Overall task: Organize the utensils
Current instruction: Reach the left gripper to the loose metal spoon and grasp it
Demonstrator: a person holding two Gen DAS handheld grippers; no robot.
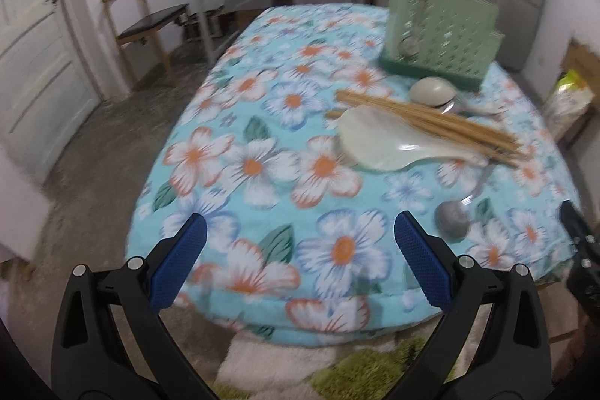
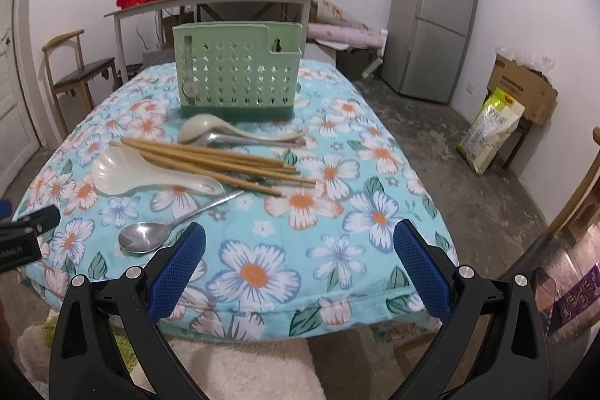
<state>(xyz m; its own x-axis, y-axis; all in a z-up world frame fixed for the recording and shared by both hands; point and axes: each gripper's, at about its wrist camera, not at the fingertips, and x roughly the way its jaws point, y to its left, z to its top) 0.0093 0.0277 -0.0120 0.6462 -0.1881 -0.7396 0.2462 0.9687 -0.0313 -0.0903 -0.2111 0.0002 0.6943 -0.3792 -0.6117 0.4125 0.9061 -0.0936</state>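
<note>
- Blue ribbed pads front both claws: the right claw (image 2: 299, 263) and the left claw (image 1: 300, 261) each hang spread wide and empty over the near edge of the tabletop (image 2: 262, 250), which is covered by a soft, quilted floral cloth
- Closest utensil is the steel spoon (image 2: 144, 238), bowl toward the camera, thin handle running away to the right; likely light, rigid and slick, so pinching the flat handle mid-length looks safer than the rounded bowl
- Behind it the white rice paddle (image 2: 123, 177) lies flat, smooth glossy plastic with a scalloped head; its narrow handle is the better hold
- Bamboo chopsticks (image 2: 210, 160) sprawl in a loose bundle, partly over the paddle; stiff, light, matte, prone to rolling or scattering if taken singly
- A beige ladle (image 2: 202, 130) and another metal spoon (image 2: 240, 138) sit just in front of the green perforated holder (image 2: 240, 70), which stands upright at the far end; one utensil shows through its left slot
</note>
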